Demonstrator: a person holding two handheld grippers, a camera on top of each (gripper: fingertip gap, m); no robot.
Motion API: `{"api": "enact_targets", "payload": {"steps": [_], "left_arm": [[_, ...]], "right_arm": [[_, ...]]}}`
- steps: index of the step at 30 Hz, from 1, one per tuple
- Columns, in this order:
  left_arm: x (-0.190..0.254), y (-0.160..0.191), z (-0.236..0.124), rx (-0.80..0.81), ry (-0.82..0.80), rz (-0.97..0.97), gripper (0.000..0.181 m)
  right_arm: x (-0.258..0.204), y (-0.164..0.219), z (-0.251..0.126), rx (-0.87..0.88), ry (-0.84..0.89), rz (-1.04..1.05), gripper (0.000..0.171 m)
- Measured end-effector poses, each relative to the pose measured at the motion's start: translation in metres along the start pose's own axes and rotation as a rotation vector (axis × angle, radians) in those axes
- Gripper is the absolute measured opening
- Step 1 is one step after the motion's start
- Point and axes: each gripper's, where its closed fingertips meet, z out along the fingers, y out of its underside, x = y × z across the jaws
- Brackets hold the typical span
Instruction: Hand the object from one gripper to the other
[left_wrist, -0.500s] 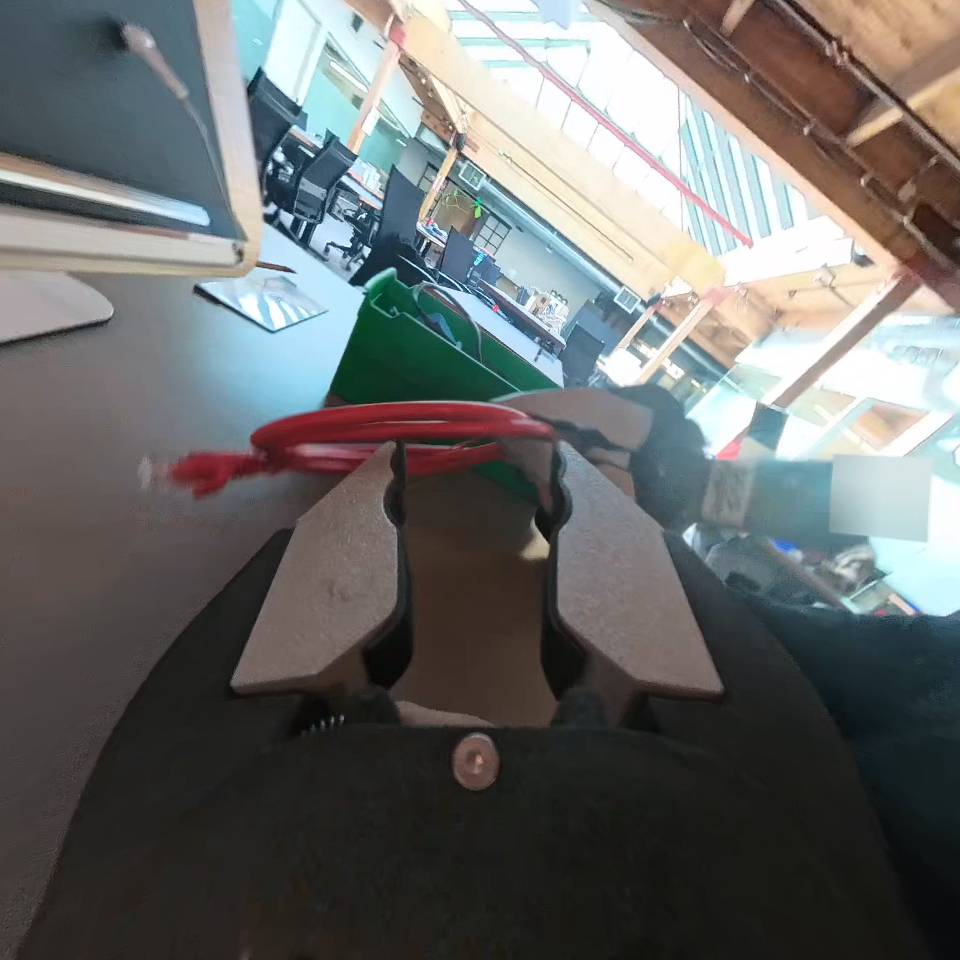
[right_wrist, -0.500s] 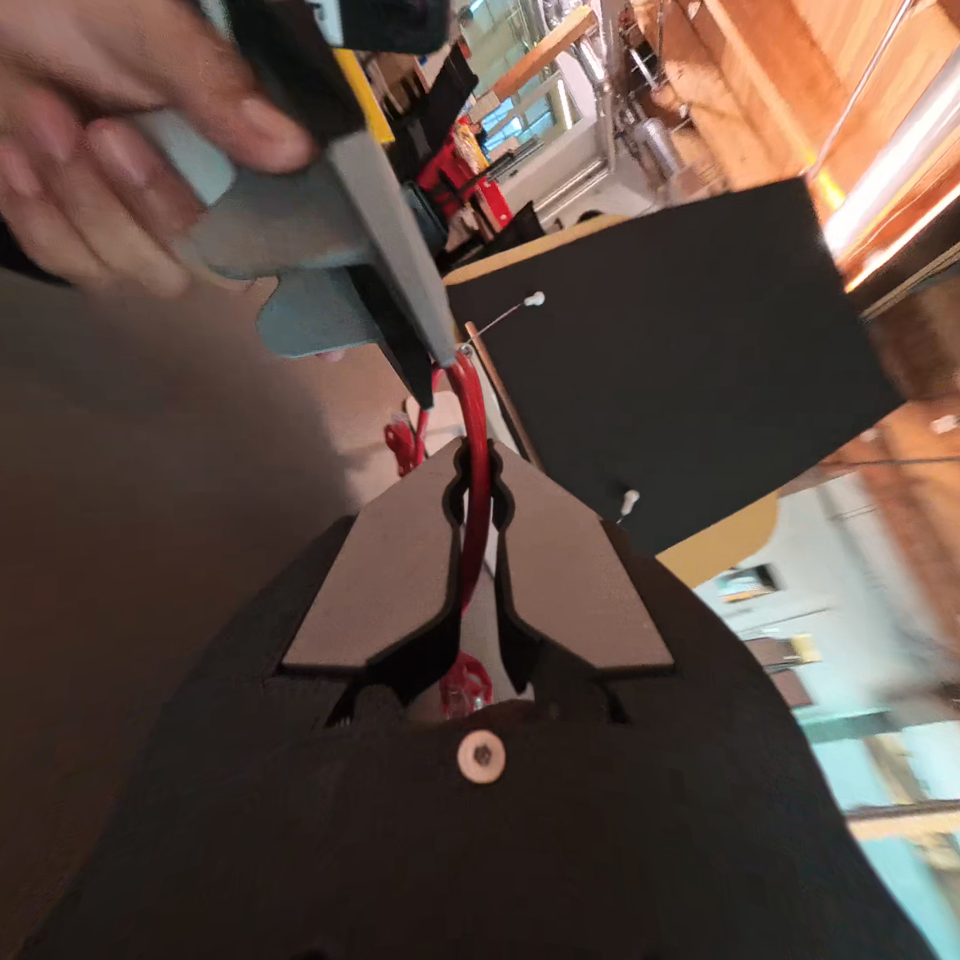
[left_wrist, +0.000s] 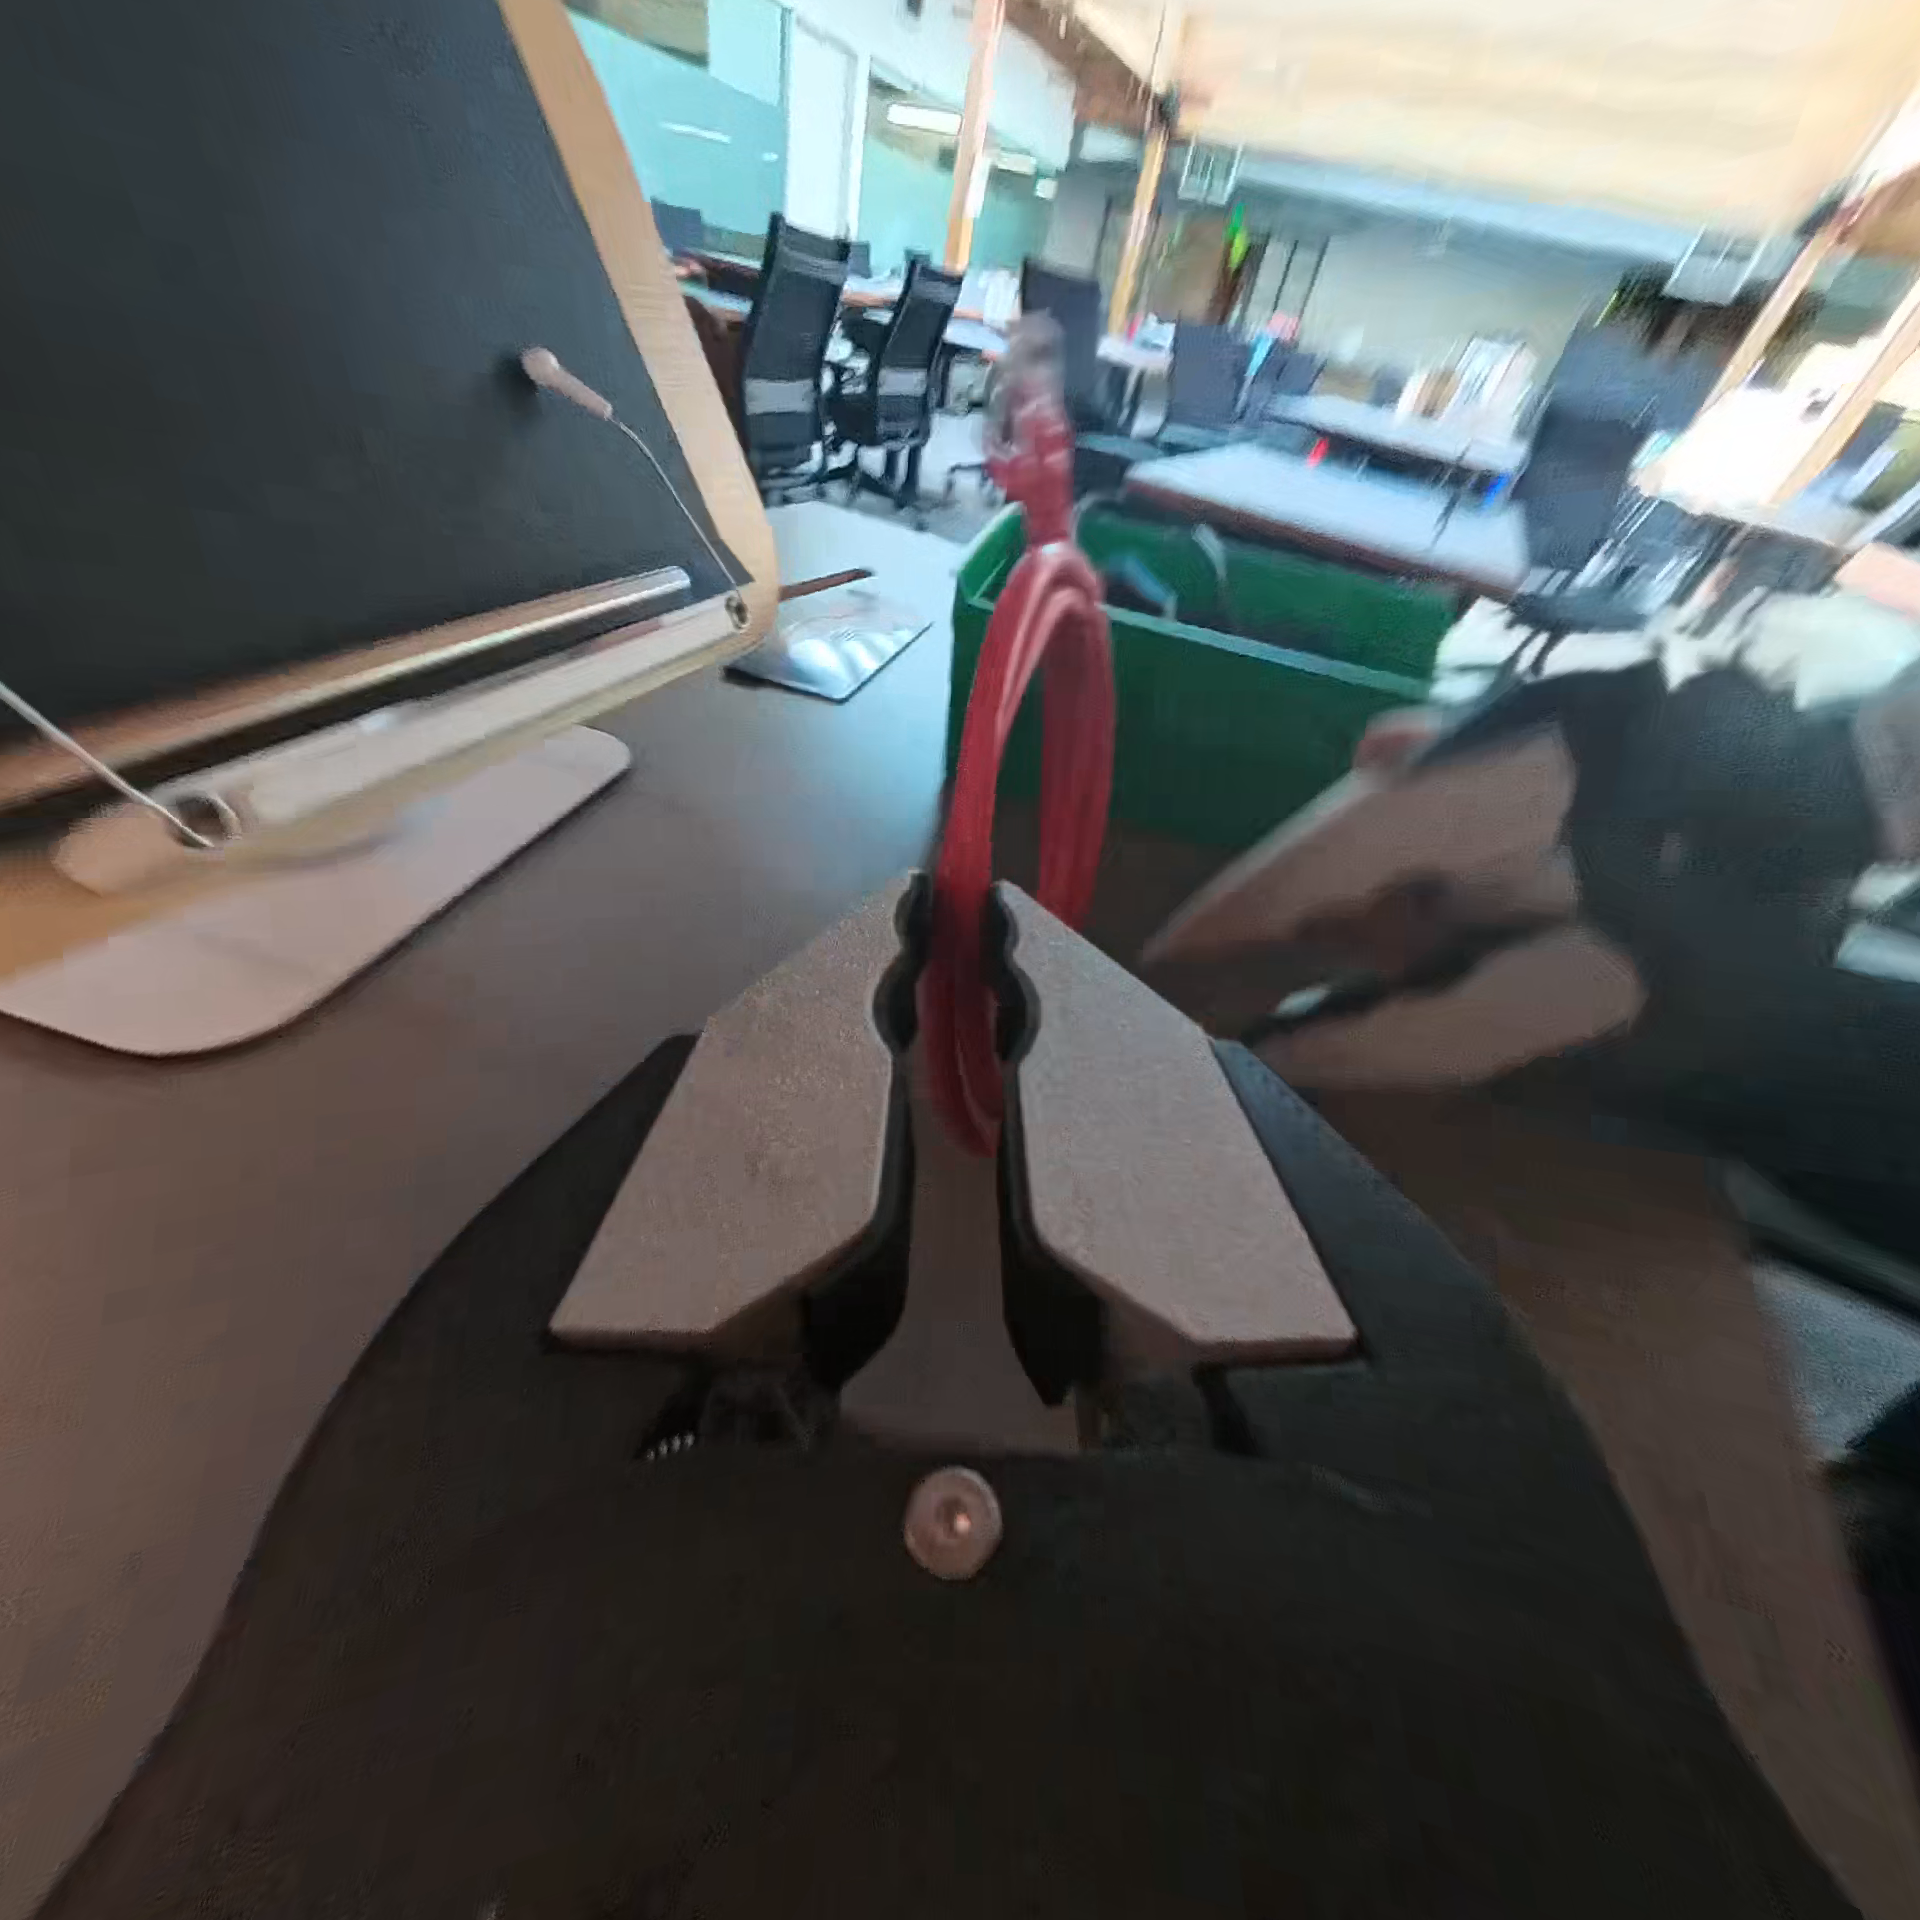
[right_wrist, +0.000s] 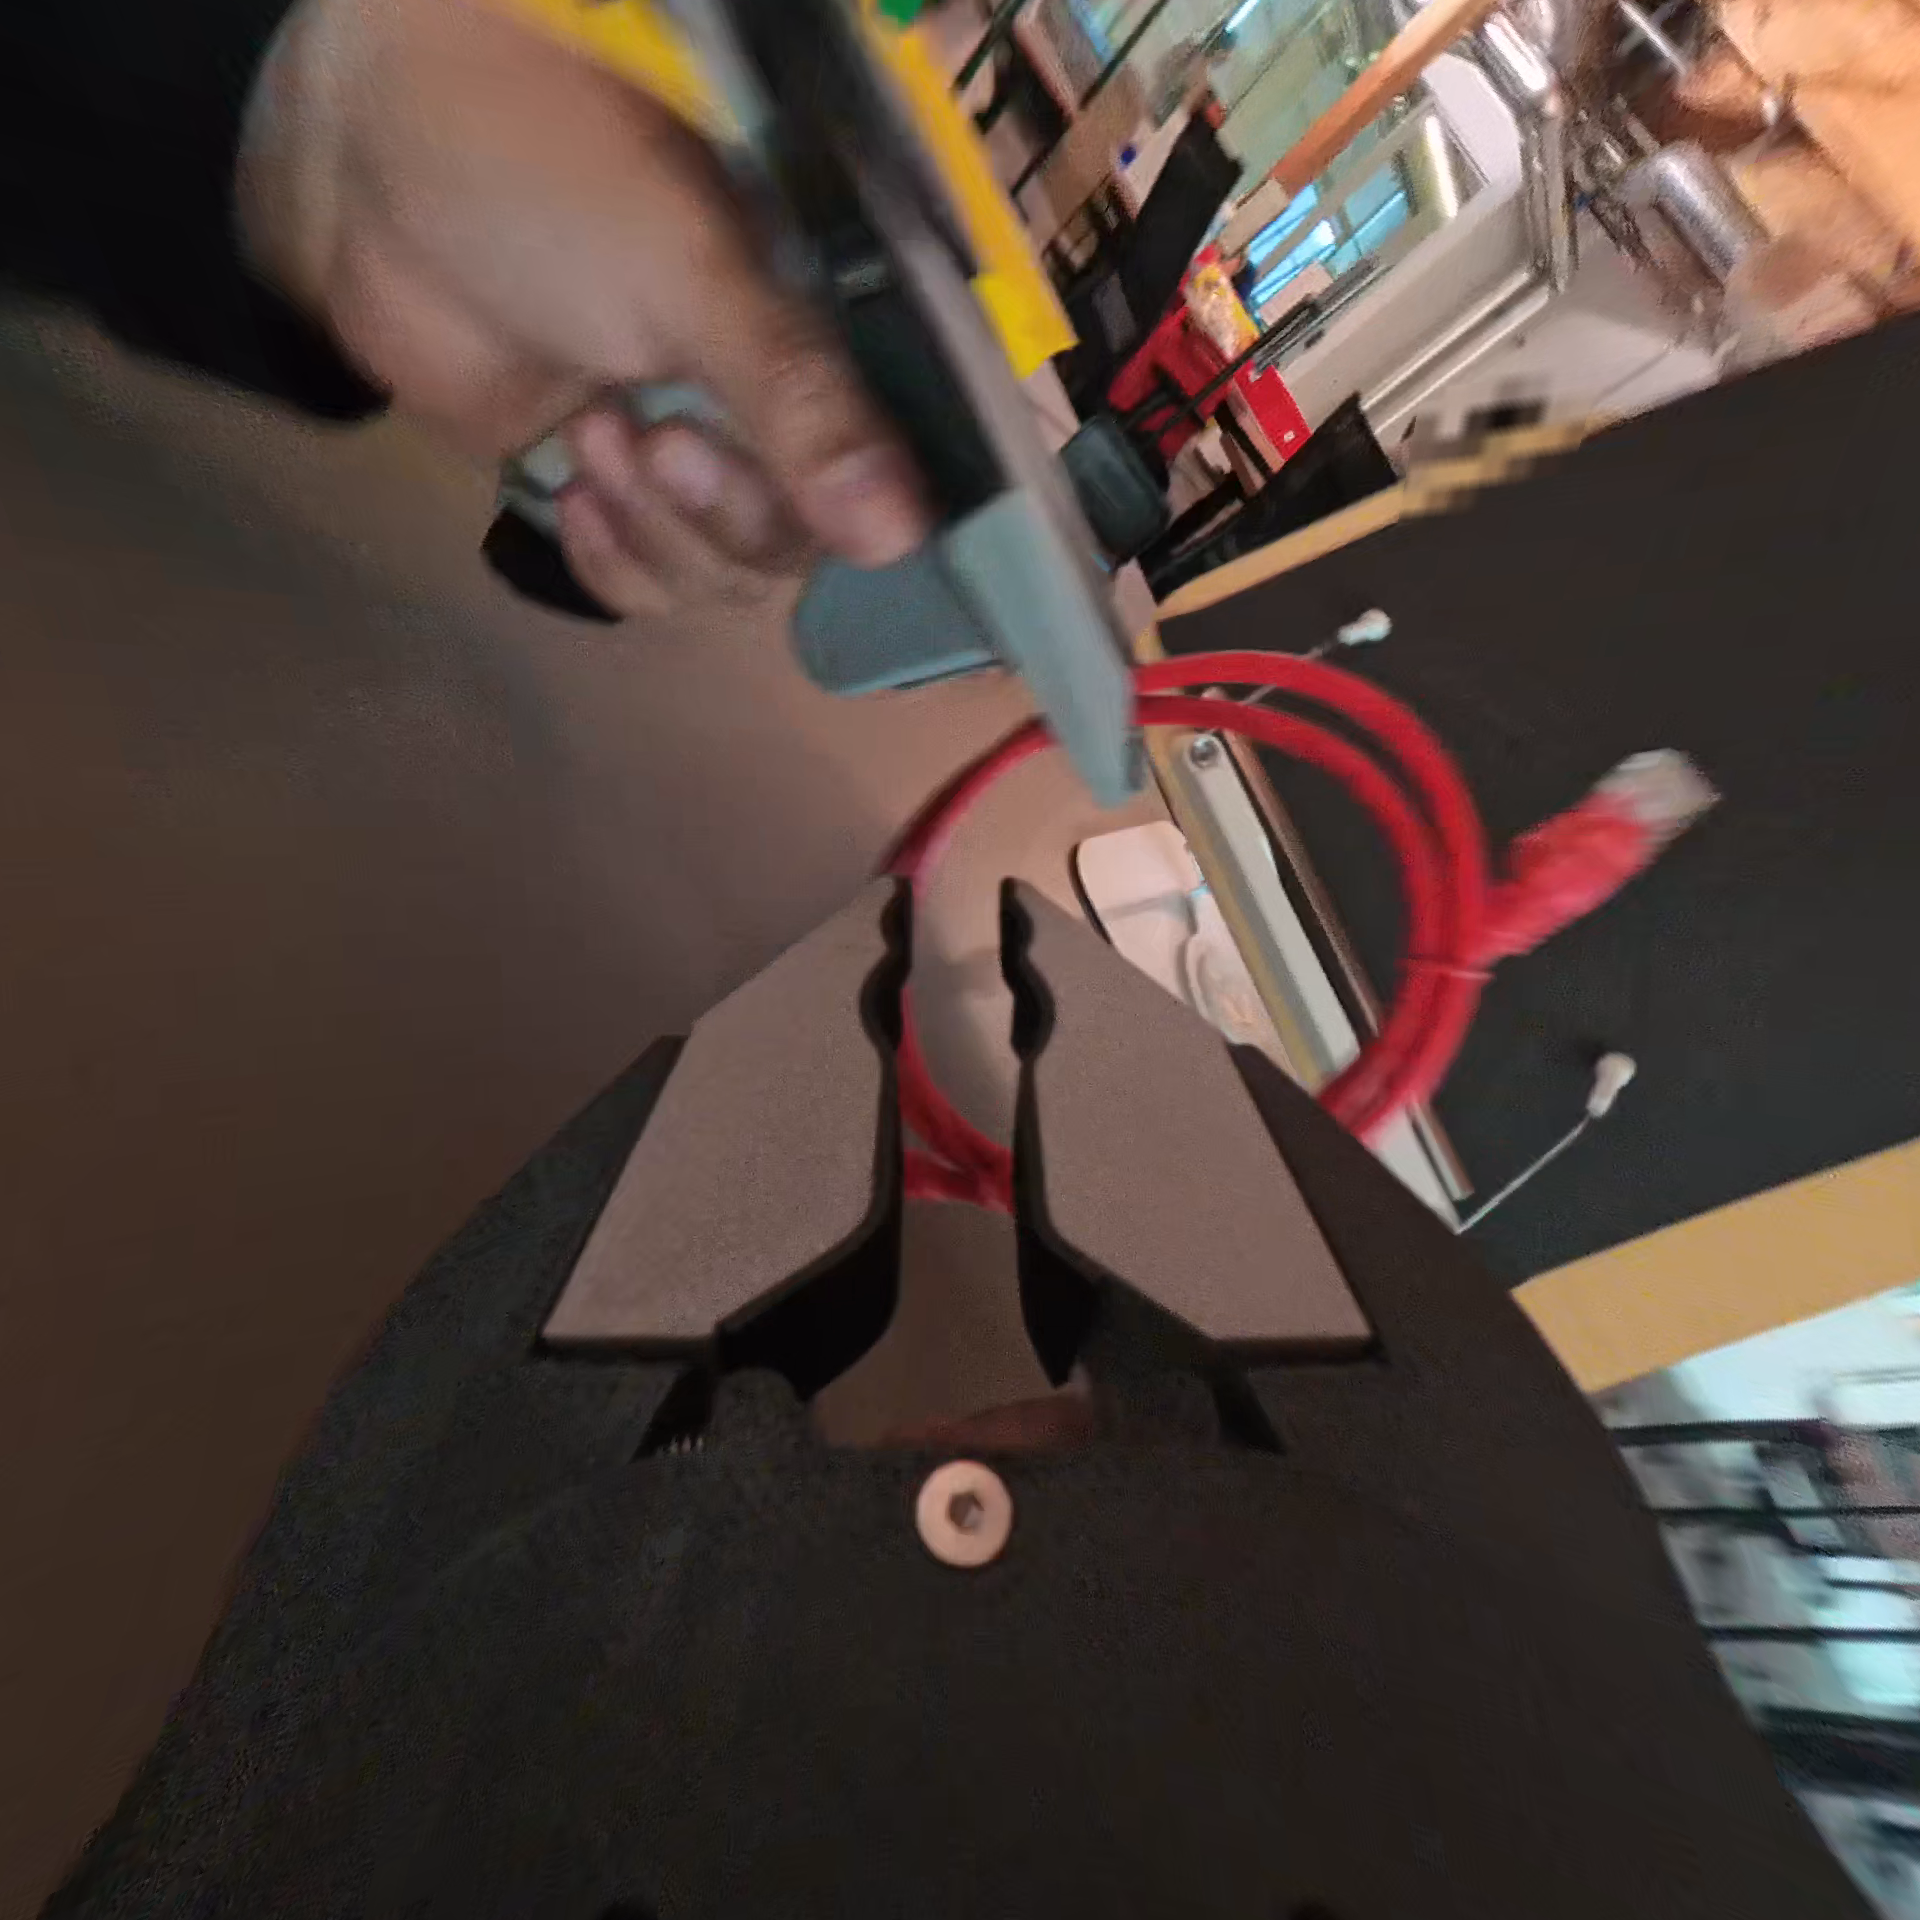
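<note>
L gripper (left_wrist: 951, 914) pinches red network cable (left_wrist: 1023, 727); coil stands upright, plug far.
R gripper (right_wrist: 951, 914) narrowly parted, empty, just right.

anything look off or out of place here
Nothing stands out. The left gripper is shut on the coiled red cable; the right gripper is open, apart from it.

Green bin (left_wrist: 1226, 707), black board (left_wrist: 260, 312), office chairs (left_wrist: 800, 364)

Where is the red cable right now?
In the left wrist view, the red cable stands pinched in the left gripper, before the green bin.
</note>
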Motion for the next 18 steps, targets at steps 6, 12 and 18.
{"api": "enact_targets", "payload": {"steps": [6,12,18], "left_arm": [[0.011,-0.015,-0.006,0.075,0.038,0.056,0.006],[0.018,-0.025,-0.01,0.144,0.071,0.063,0.005],[0.031,-0.027,-0.009,0.161,0.122,0.08,0.005]], "right_arm": [[0.067,0.029,-0.026,0.08,0.034,0.463,0.01],[0.089,0.02,-0.046,0.291,-0.066,0.809,0.043],[0.056,0.013,-0.033,0.276,-0.333,0.913,0.007]]}}
